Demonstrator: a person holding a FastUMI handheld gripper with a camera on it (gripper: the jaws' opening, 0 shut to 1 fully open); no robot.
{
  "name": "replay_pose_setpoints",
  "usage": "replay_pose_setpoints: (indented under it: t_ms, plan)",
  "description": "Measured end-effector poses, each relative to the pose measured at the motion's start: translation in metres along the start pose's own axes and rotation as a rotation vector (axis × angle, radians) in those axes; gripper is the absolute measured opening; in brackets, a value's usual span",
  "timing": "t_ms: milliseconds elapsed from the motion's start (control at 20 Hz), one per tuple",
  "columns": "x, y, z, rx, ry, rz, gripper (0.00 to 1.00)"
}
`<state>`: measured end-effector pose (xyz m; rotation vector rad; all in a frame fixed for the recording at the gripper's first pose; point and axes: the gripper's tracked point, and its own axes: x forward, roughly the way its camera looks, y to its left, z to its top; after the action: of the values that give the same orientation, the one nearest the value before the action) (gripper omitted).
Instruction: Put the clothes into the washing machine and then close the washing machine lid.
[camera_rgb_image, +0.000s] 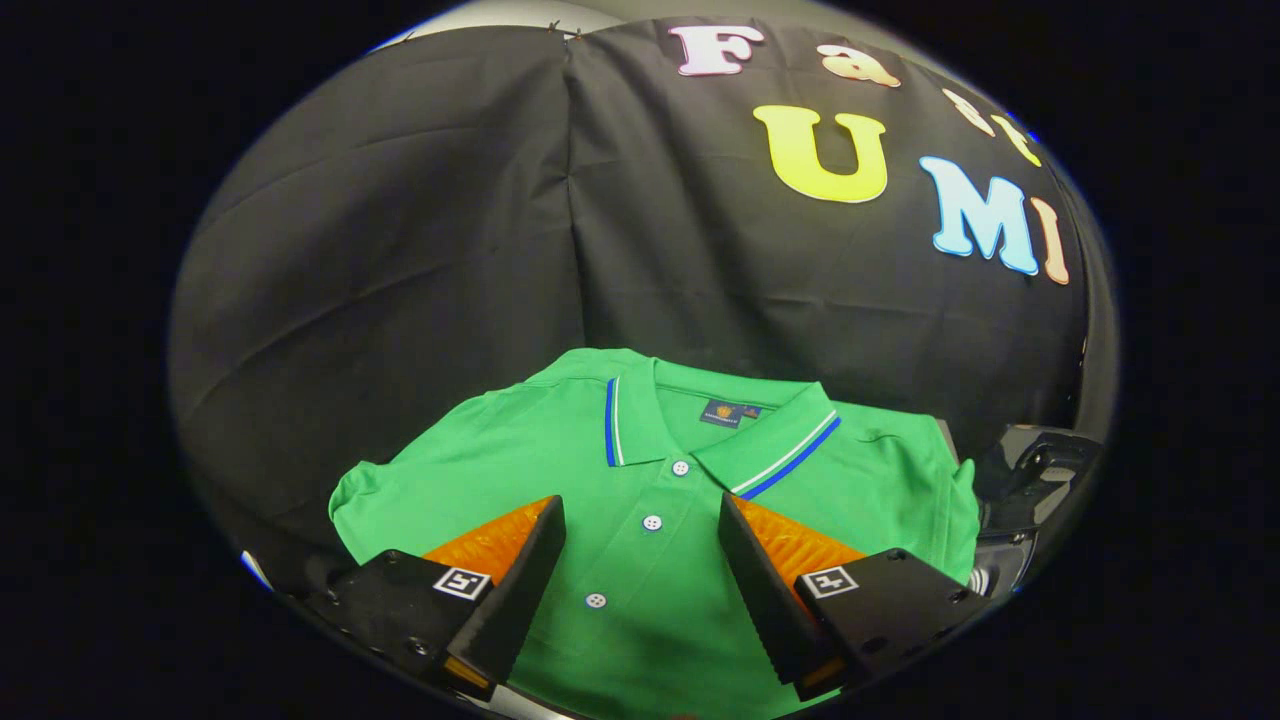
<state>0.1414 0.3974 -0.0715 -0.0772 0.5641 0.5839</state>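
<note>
— So, reading across from the left: black cloth wall (400, 250) behind, creased and hanging in folds, and the green polo shirt (560, 440) spread flat in front of it, collar towards the wall.

— And the tool?

— The gripper (640, 545) hovers over the shirt with its fingers spread apart, nothing between them but the buttoned placket. One finger sits left of the buttons, the other right. I can't tell whether the tips touch the fabric yet.

— Which step is that, then?

— The very first, I'd say: going for the clothes. Nothing is lifted, and I see no washing machine from where this looks. The shirt lies just ahead of and under the fingers.

— What does the next move need?

— My guess is a push down into the cloth, then a pinch to gather a fold near the placket. A flat shirt gives little to bite on, so it may slip or come up by one layer.

— And further right?

— Past the shirt's right sleeve there's some dark equipment (1030, 475), too dim to name. What the shirt lies on is hidden by it.
</note>
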Motion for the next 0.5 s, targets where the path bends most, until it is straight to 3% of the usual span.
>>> replay_pose_setpoints:
  t_ms: [200, 500]
  plan:
    - [0.0005, 0.001, -0.0036, -0.029, 0.041, -0.032, 0.97]
    - [-0.0023, 0.001, -0.0054, -0.044, 0.081, -0.012, 0.95]
